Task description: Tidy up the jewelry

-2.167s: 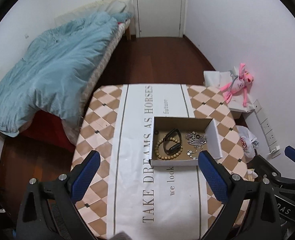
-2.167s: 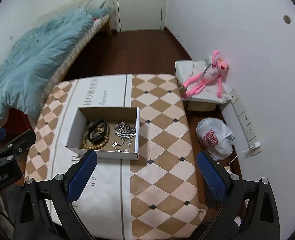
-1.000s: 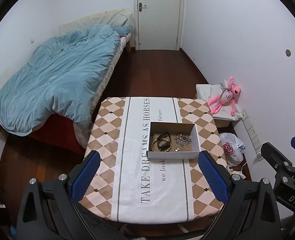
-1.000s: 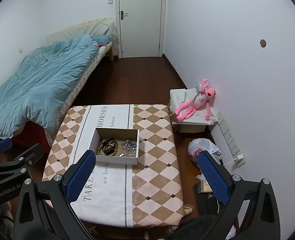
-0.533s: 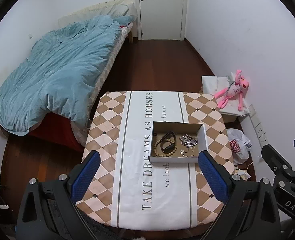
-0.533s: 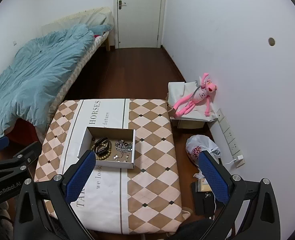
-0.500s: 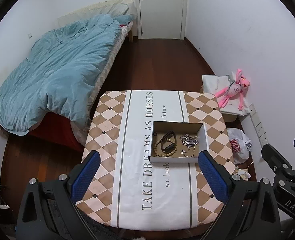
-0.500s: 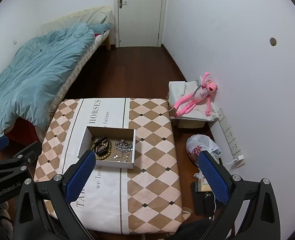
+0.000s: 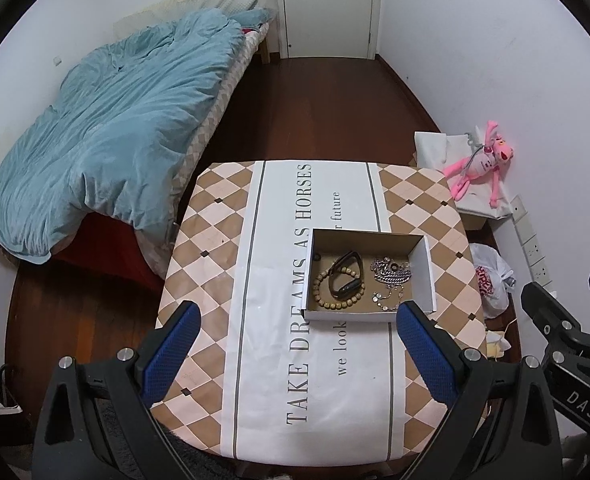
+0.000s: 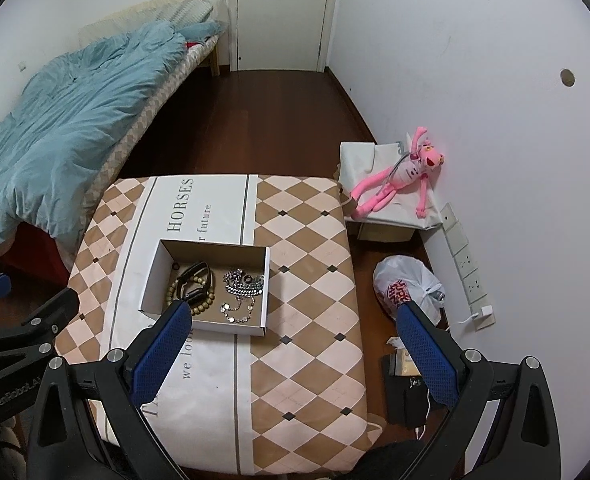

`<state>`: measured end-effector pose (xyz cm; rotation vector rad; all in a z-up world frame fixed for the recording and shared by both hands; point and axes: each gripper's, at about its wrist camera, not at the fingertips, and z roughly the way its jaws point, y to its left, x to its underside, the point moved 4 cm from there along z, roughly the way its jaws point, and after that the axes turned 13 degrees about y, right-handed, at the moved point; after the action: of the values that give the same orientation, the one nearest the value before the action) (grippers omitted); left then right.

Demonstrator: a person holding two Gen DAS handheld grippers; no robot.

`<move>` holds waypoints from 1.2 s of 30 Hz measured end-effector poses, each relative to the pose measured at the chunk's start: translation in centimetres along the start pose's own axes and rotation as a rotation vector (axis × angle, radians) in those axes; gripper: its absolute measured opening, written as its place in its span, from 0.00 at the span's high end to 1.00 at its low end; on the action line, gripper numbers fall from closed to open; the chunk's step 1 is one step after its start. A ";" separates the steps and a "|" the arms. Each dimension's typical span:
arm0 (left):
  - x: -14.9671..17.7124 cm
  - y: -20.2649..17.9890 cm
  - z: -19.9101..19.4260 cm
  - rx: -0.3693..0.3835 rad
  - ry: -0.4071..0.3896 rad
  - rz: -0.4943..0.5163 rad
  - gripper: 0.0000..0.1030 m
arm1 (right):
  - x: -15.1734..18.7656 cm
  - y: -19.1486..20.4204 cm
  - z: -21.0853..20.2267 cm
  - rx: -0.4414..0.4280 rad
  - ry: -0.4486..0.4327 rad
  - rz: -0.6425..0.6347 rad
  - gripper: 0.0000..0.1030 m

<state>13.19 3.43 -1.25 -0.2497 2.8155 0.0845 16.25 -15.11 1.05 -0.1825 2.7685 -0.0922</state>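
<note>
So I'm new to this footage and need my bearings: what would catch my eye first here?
Probably the open cardboard box of jewelry on the checkered tablecloth: a wooden bead bracelet around a black band, silver chains beside them. Next, the rumpled blue duvet on the bed at left, and the pink plush toy against the right wall. Both grippers, left and right, hang open and empty above the table.
</note>
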 end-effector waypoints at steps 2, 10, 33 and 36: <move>0.0 -0.1 0.1 0.001 0.004 0.003 0.03 | 0.0 0.0 0.2 0.003 0.007 -0.002 0.00; -0.1 0.1 0.5 0.009 0.013 0.003 0.03 | 0.0 0.0 0.6 0.000 0.020 -0.005 0.00; 0.2 0.4 1.3 -0.006 0.021 0.010 0.03 | 0.5 0.5 1.3 0.002 0.030 -0.009 0.00; 0.4 0.5 1.3 -0.003 0.021 0.013 0.03 | 0.5 0.4 1.3 0.004 0.030 -0.011 0.00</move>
<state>13.17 4.01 -2.63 -0.2343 2.8384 0.0894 16.16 -14.82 -0.37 -0.1971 2.7972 -0.1040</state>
